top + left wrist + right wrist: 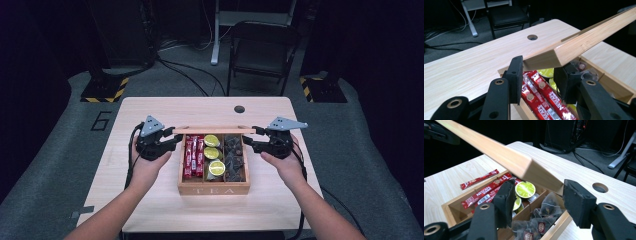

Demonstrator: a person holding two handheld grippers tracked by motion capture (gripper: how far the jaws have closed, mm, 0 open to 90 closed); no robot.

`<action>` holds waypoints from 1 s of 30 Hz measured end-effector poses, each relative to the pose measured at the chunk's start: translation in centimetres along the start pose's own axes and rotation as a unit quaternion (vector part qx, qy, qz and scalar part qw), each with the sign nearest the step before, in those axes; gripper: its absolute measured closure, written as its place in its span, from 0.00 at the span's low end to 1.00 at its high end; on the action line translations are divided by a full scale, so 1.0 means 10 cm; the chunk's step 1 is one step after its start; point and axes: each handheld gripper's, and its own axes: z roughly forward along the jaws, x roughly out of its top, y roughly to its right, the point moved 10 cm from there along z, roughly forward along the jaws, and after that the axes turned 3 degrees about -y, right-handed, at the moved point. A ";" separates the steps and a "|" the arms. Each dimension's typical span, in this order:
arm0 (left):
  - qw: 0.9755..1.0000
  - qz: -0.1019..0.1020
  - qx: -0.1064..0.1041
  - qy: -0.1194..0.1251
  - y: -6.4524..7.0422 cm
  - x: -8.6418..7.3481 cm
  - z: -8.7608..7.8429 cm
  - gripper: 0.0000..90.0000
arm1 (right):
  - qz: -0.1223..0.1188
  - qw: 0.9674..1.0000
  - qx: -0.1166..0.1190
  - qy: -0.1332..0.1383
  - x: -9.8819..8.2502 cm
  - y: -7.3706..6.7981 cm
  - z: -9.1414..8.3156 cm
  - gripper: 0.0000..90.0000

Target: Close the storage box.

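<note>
We note a wooden box [214, 189] marked TEA at table [150, 200] centre, three compartments: red sachets [193, 156] left, green-lidded pods [212, 153] middle, dark pyramid tea bags [234, 156] right. Its lid [214, 130], a pale plank, is raised along the far edge. Left gripper [176, 140] and right gripper [248, 139] jaws stand apart, bracketing the lid's ends; contact unclear. Bare tabletop lies on both sides.
</note>
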 end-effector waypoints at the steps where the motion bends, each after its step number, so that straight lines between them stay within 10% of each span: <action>1: 1.000 0.002 0.000 0.000 0.01 -0.02 0.00 0.67 | -0.003 1.000 0.000 0.003 0.00 -0.02 -0.02 0.49; 11: 1.000 -0.009 -0.017 -0.005 0.08 -0.21 -0.04 0.67 | -0.007 1.000 0.003 0.003 -0.09 -0.16 -0.14 0.51; 30: 0.999 0.035 -0.014 -0.014 0.25 -0.51 -0.12 0.61 | -0.030 1.000 -0.009 0.001 -0.44 -0.29 -0.14 0.51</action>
